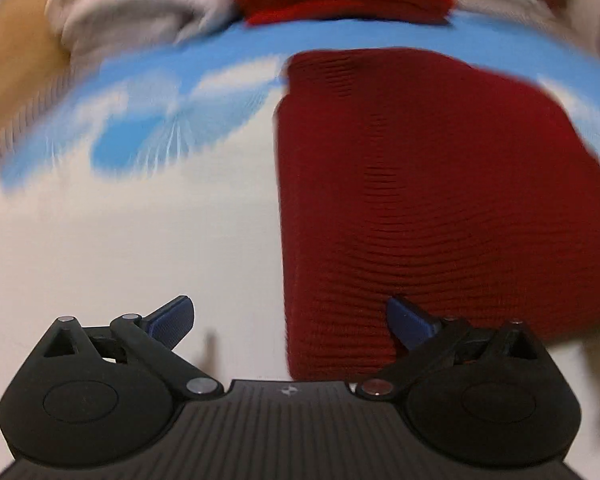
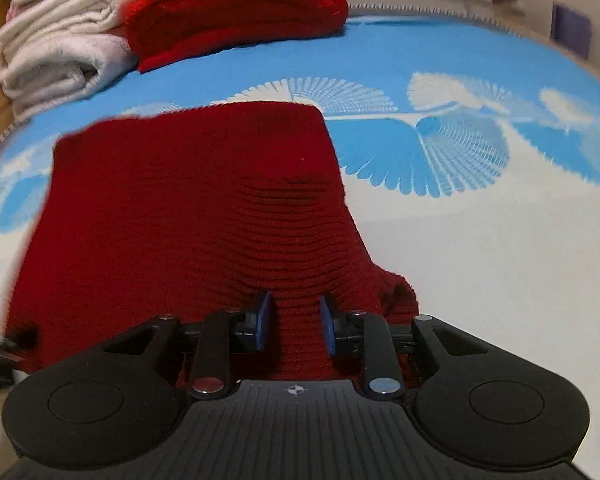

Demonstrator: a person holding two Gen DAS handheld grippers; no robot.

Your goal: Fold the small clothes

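Observation:
A dark red knitted garment (image 1: 440, 208) lies folded on a blue and white patterned cloth. In the left wrist view my left gripper (image 1: 290, 320) is open, its blue fingers spread wide, the right one over the garment's near left edge. In the right wrist view the garment (image 2: 196, 208) fills the centre. My right gripper (image 2: 294, 320) has its blue fingers close together on a raised fold of the garment's near edge.
A bright red folded knit (image 2: 236, 12) and rolled white towels (image 2: 56, 52) sit at the far left of the cloth. The blue fan-patterned cloth (image 2: 460, 152) stretches to the right. Wooden surface (image 1: 8, 60) lies at far left.

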